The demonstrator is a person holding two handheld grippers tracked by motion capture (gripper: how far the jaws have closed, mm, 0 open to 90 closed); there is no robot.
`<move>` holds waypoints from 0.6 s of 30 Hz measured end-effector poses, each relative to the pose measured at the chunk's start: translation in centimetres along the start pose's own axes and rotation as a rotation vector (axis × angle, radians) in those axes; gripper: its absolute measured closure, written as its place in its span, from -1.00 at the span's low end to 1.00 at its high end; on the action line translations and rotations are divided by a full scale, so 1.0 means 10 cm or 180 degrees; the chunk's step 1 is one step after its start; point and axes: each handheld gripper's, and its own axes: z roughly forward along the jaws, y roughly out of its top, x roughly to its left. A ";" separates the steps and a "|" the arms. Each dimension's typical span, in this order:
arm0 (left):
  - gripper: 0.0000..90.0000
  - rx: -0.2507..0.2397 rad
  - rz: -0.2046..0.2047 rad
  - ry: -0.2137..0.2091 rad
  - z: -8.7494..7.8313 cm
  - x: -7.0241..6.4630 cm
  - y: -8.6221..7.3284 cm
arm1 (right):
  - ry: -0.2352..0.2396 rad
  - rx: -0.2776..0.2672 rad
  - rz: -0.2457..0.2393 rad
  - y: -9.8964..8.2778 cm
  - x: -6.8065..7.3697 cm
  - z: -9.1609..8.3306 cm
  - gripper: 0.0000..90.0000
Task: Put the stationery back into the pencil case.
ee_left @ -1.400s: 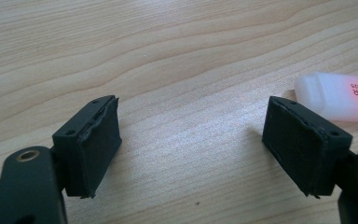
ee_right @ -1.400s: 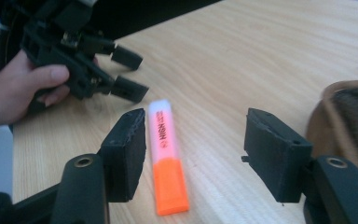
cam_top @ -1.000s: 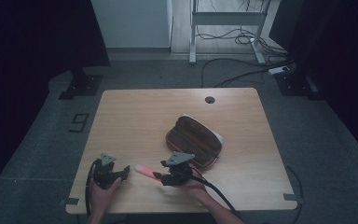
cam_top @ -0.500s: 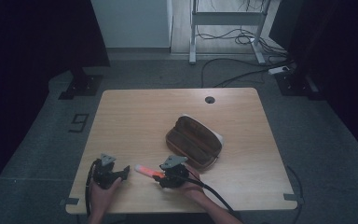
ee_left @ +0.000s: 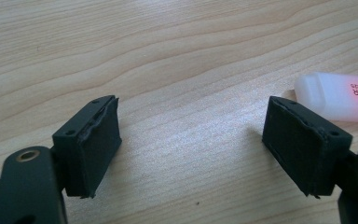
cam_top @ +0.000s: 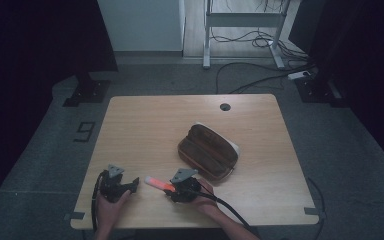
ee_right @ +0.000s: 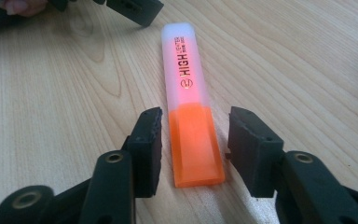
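Right gripper (ee_right: 193, 140) straddling the orange highlighter (ee_right: 189, 100) flat on the wooden table (cam_top: 145, 130), jaws just closing, pads not yet touching; left gripper (ee_left: 191, 144) wide apart, just beside its cap end. Brown pencil case (cam_top: 207, 151) nearby. Grey floor, cables beyond

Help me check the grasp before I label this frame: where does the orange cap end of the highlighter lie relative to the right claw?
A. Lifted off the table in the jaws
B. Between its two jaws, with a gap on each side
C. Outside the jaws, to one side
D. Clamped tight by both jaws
B: in the right gripper view the highlighter lies flat on the table, its orange end between the jaws of the right claw, with wood showing on both sides.
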 end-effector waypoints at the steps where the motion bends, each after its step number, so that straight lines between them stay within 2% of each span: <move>1: -0.58 0.0000 0.0000 0.0000 0.00 0.00 0.00 | 0.0003 -0.0017 -0.0005 0.00 0.00 0.00 0.27; 4: -0.58 0.0000 0.0001 0.0000 0.00 0.00 0.00 | 0.0024 -0.0035 -0.0003 0.00 0.00 0.00 0.31; 9: -0.58 0.0000 0.0000 0.0000 0.00 0.00 0.00 | 0.0009 0.0027 -0.0022 0.00 0.01 0.01 0.41; 10: -0.58 0.0000 0.0000 0.0000 0.00 0.00 0.00 | 0.0044 0.0047 -0.0024 0.00 0.00 0.01 0.44; 18: -0.58 0.0000 0.0000 0.0000 0.00 0.00 0.00 | 0.0043 0.0046 -0.0016 0.00 0.00 0.01 0.46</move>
